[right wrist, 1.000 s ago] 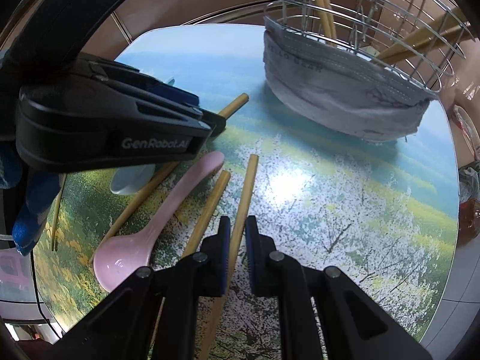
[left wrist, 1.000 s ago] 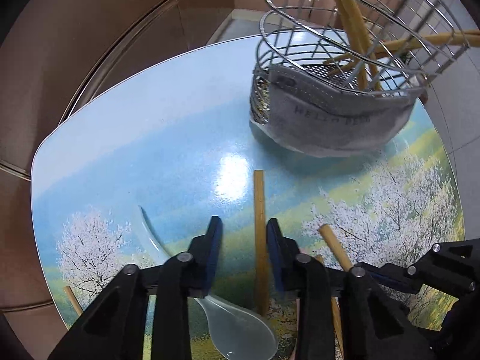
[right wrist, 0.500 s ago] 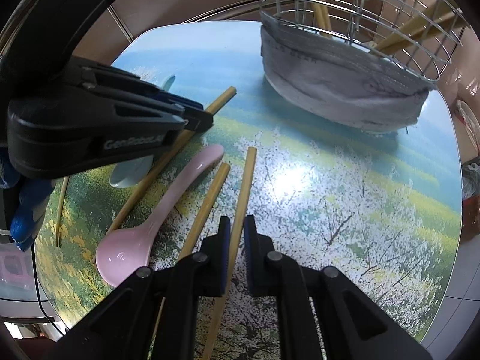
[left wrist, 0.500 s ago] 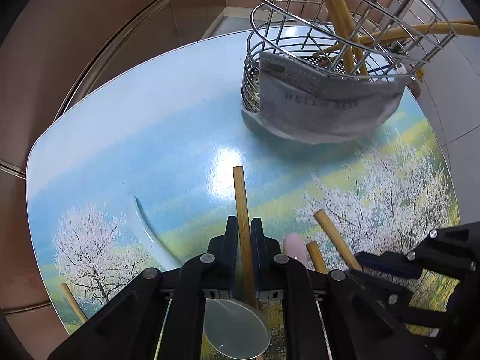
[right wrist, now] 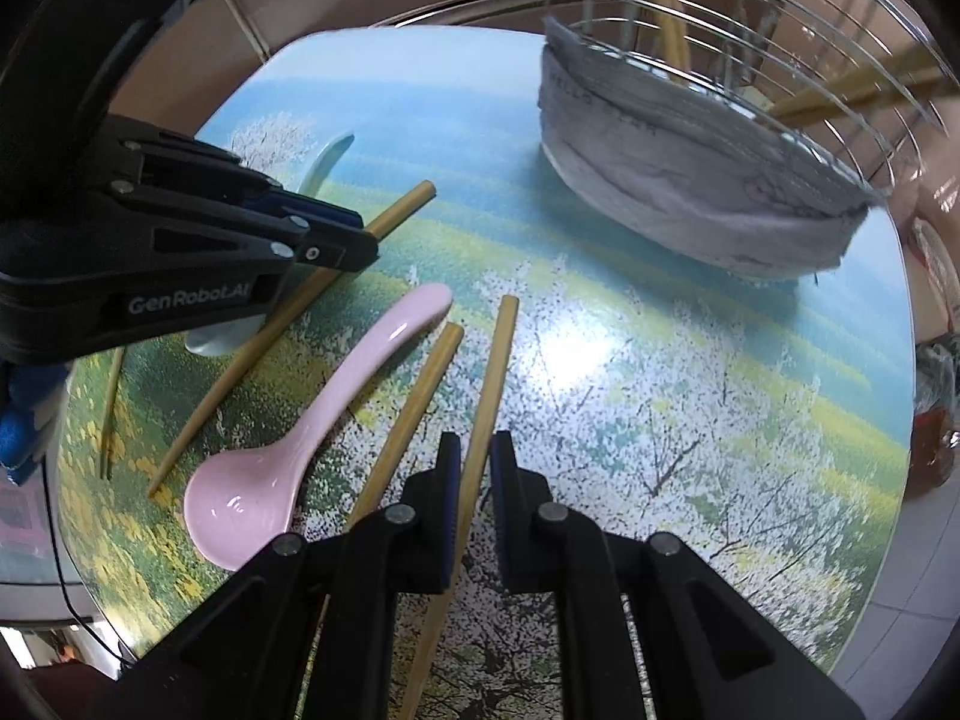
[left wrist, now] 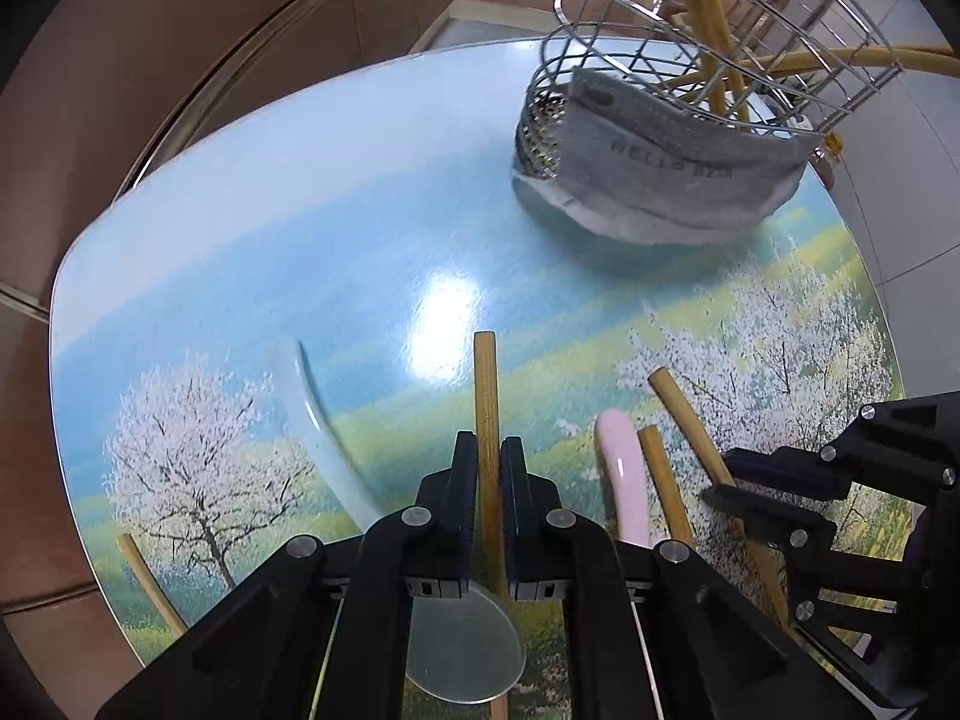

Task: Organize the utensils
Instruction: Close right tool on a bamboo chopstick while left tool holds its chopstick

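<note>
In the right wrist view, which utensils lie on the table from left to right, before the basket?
Thin chopstick at the edge → chopstick held by the left gripper → pink spoon → loose chopstick → chopstick in the right gripper.

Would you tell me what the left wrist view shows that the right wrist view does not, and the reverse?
Only the left view shows the blue spoon's bowl whole, under the left gripper. Only the right view shows the pink spoon's bowl. Both show the basket, the mask on it, and each gripper shut on a chopstick; right gripper, chopstick.
</note>
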